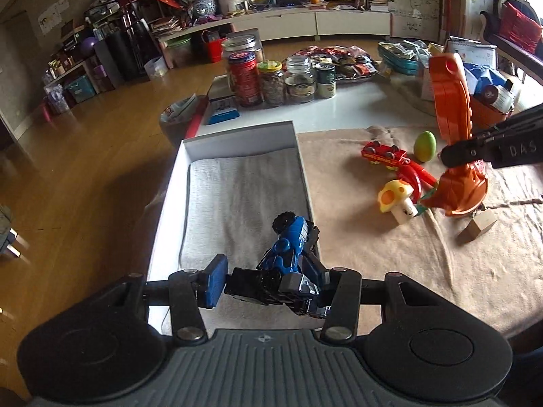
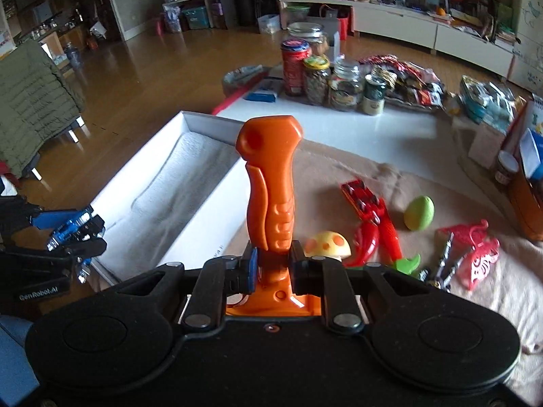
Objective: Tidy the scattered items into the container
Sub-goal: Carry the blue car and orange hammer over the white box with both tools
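Observation:
My left gripper [image 1: 271,285] is shut on a blue and black toy robot car [image 1: 288,254], held above the near end of the white box [image 1: 237,137] lined with a grey towel. In the right wrist view my right gripper [image 2: 273,264] is shut on the lower part of an orange plastic handle tool [image 2: 269,183], which stands upright over the beige cloth beside the box [image 2: 203,122]. On the cloth lie a mushroom toy [image 2: 327,244], a red toy train [image 2: 363,200], a red chili [image 2: 366,240], a green egg [image 2: 419,217] and a red paper ornament [image 2: 475,254].
Several jars and cans [image 1: 271,78] stand on the white table behind the box. Snack packets [image 2: 407,78] and boxes crowd the far right. A small cardboard block [image 1: 478,227] lies on the cloth. Wooden floor [image 1: 85,169] drops away left of the box.

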Available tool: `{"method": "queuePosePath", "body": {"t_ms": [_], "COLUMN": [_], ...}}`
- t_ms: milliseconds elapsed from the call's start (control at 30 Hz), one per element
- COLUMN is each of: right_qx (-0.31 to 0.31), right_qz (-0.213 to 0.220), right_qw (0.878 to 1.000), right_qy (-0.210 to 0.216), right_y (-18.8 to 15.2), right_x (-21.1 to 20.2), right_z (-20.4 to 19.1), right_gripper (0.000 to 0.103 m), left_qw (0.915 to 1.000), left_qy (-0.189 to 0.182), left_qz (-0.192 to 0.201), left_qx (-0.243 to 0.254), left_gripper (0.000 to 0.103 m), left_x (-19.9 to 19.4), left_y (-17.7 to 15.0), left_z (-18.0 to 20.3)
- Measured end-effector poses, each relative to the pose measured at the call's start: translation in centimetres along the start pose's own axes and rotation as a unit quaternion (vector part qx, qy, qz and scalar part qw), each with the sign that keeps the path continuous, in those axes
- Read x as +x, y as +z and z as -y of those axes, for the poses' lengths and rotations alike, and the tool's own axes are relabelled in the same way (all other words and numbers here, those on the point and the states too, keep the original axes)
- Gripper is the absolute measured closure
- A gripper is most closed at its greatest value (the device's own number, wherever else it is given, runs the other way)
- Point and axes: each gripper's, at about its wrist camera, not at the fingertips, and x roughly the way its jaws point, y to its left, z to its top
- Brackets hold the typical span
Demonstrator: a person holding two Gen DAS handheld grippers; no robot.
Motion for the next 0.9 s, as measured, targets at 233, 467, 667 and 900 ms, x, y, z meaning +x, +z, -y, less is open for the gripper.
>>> {"method": "queuePosePath", "body": {"t_ms": [233, 467, 667, 900], "right_qx": [-0.03, -0.049, -0.065, -0.079], "right_qz": [0.01, -0.011, -0.037, -0.069], "right_qw": [0.999, 0.998, 0.996, 0.994], "right_qy": [0.029, 0.045, 0.04, 0.032], "right_y": [4.8, 8.2, 9.7, 11.3], "right_x": [1.8, 5.6, 8.7, 11.5], "right_z": [-4.4, -7.1, -9.1, -10.3], "right_gripper": [0.086, 0.086, 0.086, 0.085], "left_qw": [0.9997, 0.9988, 0.9974, 0.9932], "left_qy": [0.011, 0.006, -0.009, -0.024], "left_qz": [-0.023, -0.047, -0.07, -0.106], "left_qx": [-0.001, 0.012, 0.018, 0.043], "left_gripper": [0.054, 0.054, 0.054, 0.054], "left_x": [0.6, 1.8, 3.5, 5.6], "left_y": [-1.0, -1.3, -0.7, 0.5], "left_z": [-2.6, -3.3, -3.8, -3.8]}}
